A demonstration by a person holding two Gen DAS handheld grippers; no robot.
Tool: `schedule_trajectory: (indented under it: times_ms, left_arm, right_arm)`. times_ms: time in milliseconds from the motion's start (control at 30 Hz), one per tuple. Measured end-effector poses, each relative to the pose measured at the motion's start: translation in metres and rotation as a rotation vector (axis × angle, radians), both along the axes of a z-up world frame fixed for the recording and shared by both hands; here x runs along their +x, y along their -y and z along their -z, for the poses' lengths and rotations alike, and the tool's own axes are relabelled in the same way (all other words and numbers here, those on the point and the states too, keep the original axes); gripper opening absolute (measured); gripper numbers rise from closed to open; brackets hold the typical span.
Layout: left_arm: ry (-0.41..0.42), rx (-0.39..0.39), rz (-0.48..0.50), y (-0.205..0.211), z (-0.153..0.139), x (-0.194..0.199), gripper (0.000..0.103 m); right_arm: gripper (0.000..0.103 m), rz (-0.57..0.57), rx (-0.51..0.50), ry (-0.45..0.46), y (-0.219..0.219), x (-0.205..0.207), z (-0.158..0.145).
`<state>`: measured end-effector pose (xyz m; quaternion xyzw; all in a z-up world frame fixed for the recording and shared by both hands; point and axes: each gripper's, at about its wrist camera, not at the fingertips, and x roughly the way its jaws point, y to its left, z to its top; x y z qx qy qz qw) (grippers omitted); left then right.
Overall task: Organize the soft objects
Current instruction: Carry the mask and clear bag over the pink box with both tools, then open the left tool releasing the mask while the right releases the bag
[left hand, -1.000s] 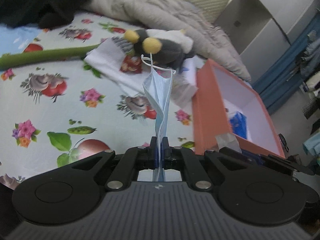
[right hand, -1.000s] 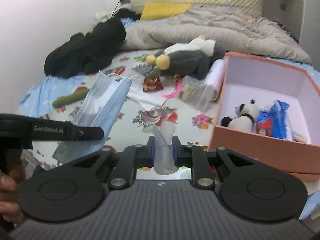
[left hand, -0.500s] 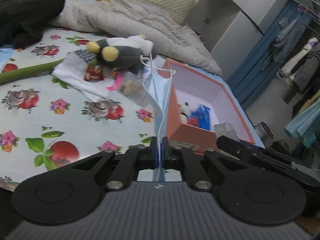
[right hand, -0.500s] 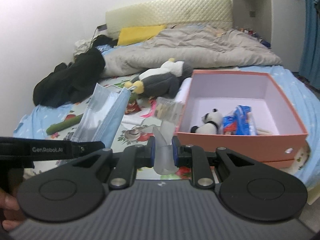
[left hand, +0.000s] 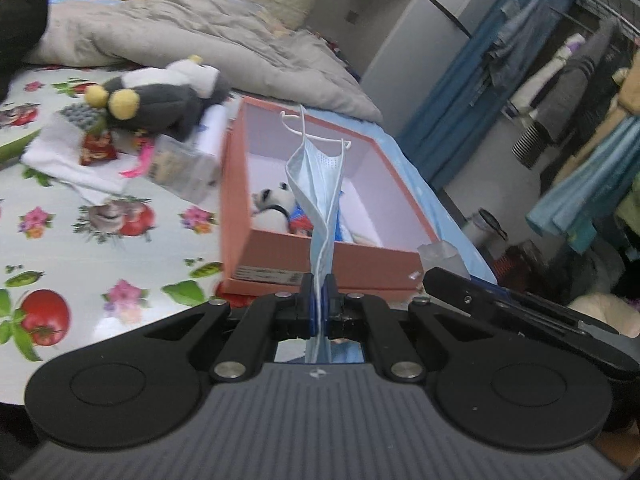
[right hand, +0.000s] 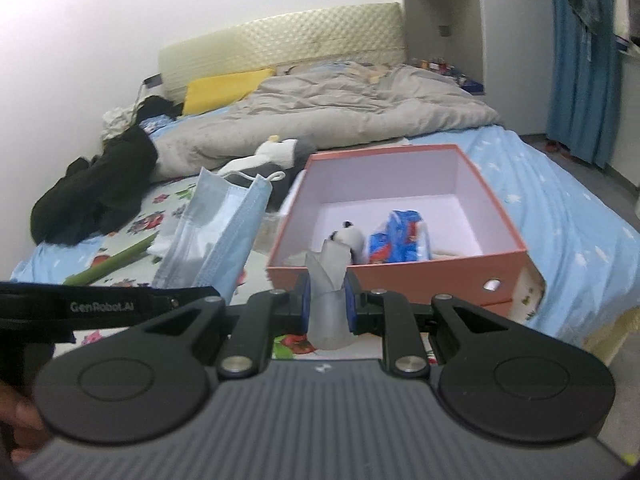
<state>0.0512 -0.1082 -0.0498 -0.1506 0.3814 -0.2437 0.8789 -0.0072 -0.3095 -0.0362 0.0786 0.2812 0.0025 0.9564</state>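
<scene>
My left gripper (left hand: 319, 300) is shut on a light blue face mask (left hand: 318, 184) that stands up from the jaws, in front of the open orange box (left hand: 320, 258). The mask also shows in the right wrist view (right hand: 216, 236), left of the box (right hand: 400, 272). My right gripper (right hand: 328, 300) is shut on a crumpled clear plastic wrapper (right hand: 328, 280), just short of the box's near wall. Inside the box lie a small panda plush (right hand: 346, 236) and a blue and red packet (right hand: 400, 236).
A grey and white penguin plush (left hand: 160, 92) lies on a white cloth (left hand: 68, 156) with a clear packet (left hand: 180, 168) on the flowered sheet. A grey quilt (right hand: 340, 112), black clothing (right hand: 104, 188) and a green stick (right hand: 108, 264) lie on the bed. The bed's edge is at the right.
Both grippers have moved right and pulled back toward the box. The mask now stands in front of the box's opening. The wrapper sits before its near wall.
</scene>
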Motion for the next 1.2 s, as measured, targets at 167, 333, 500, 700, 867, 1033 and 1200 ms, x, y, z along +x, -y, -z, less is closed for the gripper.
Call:
schedule_trajectory:
  times_ms: [167,333,500,700,867,1033,1200]
  left_arm:
    - [-0.026,0.016,0.06,0.03,0.004,0.013,0.005]
    - [-0.043,0.032,0.085,0.058,0.005,0.043,0.005]
    - [-0.048,0.051,0.096,0.087,0.004,0.082,0.005]
    - [-0.064,0.08,0.116,0.121,0.008,0.135,0.005]
    - [-0.089,0.099,0.129,0.151,0.014,0.174,0.005]
    - [-0.123,0.151,0.151,0.181,0.032,0.218,0.005]
    - [-0.19,0.186,0.164,0.197,0.064,0.251,0.005]
  right_arm:
    - [0.021,0.055,0.047,-0.012,0.026,0.013,0.005]
    - [0.021,0.07,0.058,-0.029,0.049,0.039,0.009]
    - [0.021,0.081,0.065,-0.043,0.076,0.069,0.014]
    - [0.021,0.092,0.086,-0.075,0.108,0.109,0.023]
    - [0.021,0.104,0.102,-0.118,0.128,0.142,0.04]
    - [0.022,0.097,0.086,-0.173,0.142,0.173,0.062]
    - [0.022,0.123,0.123,-0.226,0.159,0.195,0.085]
